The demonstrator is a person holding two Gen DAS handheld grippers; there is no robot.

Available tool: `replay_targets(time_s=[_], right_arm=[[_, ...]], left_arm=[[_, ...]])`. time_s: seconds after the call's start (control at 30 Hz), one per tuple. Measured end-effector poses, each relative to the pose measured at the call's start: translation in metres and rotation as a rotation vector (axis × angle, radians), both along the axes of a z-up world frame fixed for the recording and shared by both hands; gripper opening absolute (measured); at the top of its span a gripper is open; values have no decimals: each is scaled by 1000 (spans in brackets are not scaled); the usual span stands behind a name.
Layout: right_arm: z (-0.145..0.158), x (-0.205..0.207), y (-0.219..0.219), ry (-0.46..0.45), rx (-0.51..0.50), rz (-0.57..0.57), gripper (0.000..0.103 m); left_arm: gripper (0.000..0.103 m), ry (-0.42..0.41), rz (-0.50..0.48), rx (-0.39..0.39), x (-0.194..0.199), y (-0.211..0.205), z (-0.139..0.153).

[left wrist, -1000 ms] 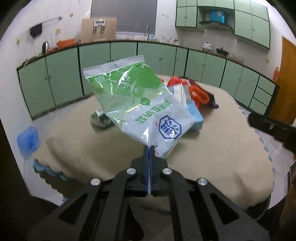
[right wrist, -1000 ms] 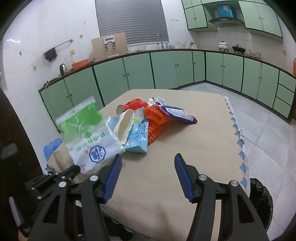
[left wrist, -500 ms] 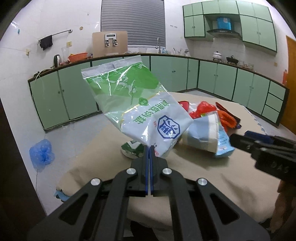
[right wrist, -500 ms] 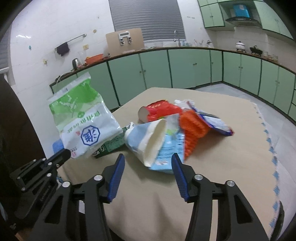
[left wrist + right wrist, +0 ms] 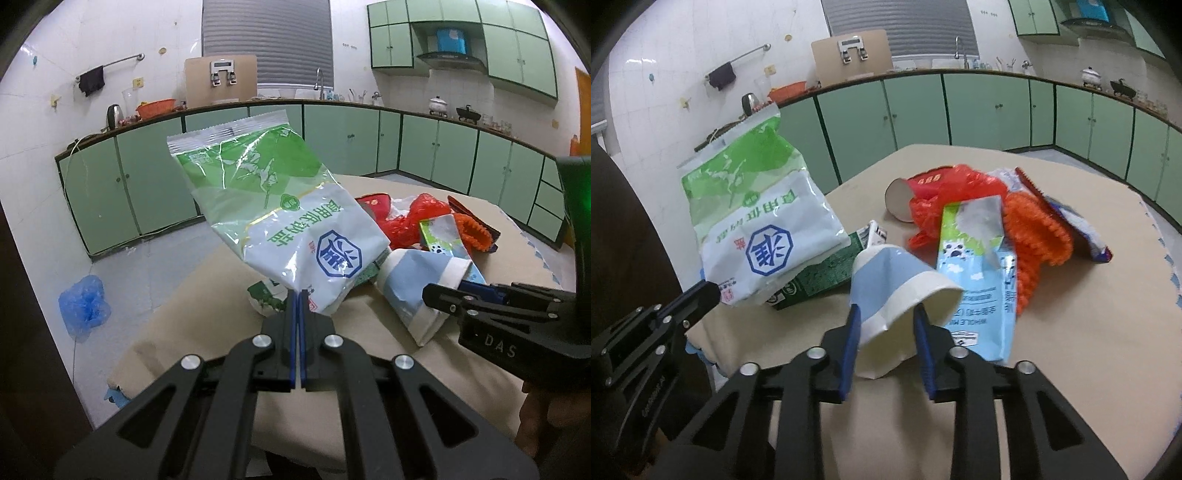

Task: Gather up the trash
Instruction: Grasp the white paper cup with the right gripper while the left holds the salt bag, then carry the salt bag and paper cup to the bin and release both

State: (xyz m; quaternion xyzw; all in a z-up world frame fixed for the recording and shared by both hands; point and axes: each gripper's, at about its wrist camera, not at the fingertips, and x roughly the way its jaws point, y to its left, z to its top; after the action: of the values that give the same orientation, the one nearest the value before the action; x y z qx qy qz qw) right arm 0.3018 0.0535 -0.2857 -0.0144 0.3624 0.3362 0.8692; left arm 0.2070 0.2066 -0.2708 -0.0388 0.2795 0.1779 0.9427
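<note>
My left gripper [image 5: 297,295] is shut on the bottom edge of a green and white plastic bag [image 5: 280,218] and holds it up above the table's near corner; the bag also shows in the right wrist view [image 5: 761,218]. My right gripper [image 5: 886,314] has its jaws around the rim of a crumpled blue and white paper cup [image 5: 901,291] lying on the table; the fingers [image 5: 851,332] touch its sides. The cup also shows in the left wrist view [image 5: 421,280]. Behind it lies a trash pile: a blue milk carton [image 5: 979,266], red wrapper [image 5: 945,199], orange mesh [image 5: 1034,236].
The table [image 5: 1089,350] has a beige cloth with a scalloped edge. A green box [image 5: 820,280] lies under the held bag. A blue plastic bag [image 5: 84,306] lies on the floor at left. Green cabinets line the walls.
My right gripper moved forward to the paper cup and narrowed its jaws around it. My left gripper kept hold of the green bag and drew back toward the table's corner.
</note>
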Motion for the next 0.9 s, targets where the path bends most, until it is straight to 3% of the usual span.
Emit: replay_targets(time_s=[0.13, 0.27, 0.37, 0.67, 0.9], right_arm=[[2, -6, -5, 40, 44, -2, 26], [-3, -8, 3, 33, 23, 11, 26], [0, -7, 5, 27, 30, 10, 3], [46, -37, -40, -57, 75, -8, 3], [77, -65, -113, -75, 70, -85, 3]], left_arm=[[0, -10, 13, 5, -3, 1, 3], [0, -10, 8, -1, -3, 0, 2], [0, -12, 6, 1, -4, 0, 5], [0, -29, -25, 27, -13, -21, 25], [0, -25, -115, 22, -24, -72, 46]])
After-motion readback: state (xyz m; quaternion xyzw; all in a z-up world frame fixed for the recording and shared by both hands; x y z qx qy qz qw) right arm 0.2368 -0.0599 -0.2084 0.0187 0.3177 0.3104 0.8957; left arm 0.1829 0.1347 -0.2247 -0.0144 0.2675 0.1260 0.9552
